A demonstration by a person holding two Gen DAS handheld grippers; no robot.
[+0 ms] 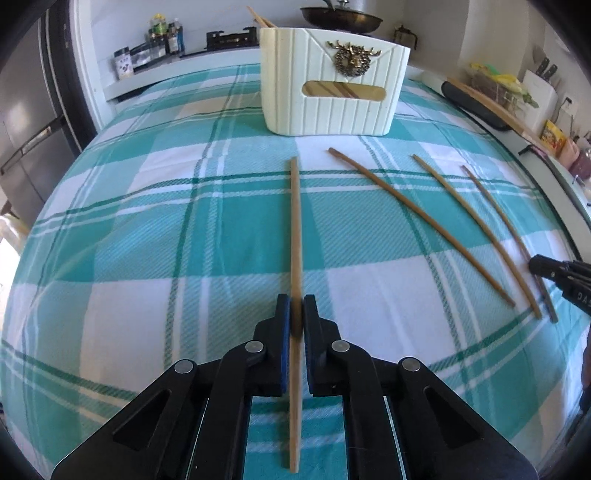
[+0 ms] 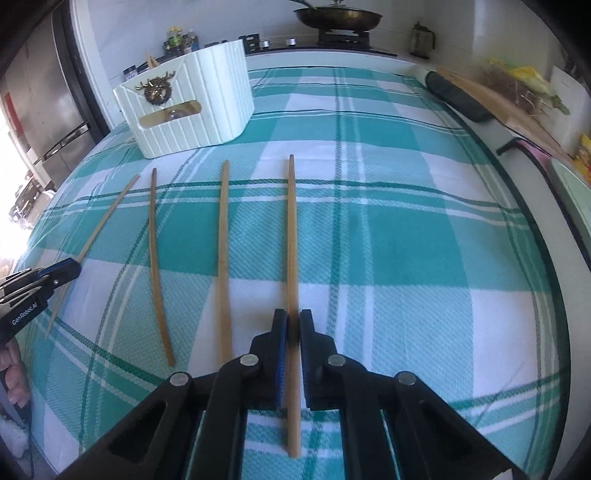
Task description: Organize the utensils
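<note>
Several wooden chopsticks lie side by side on a teal and white checked cloth. My left gripper is shut on the leftmost chopstick, which runs straight ahead between its blue pads. My right gripper is shut on the rightmost chopstick. Two loose chopsticks rest between the held ones. A white ribbed utensil holder with a brass deer emblem stands at the far side, chopstick ends poking out of it. Each gripper shows at the edge of the other's view, the right gripper and the left gripper.
Beyond the cloth runs a counter with spice jars and a dark pan on a stove. A black pad and a long wooden board line the table's right edge. A steel fridge stands on the left.
</note>
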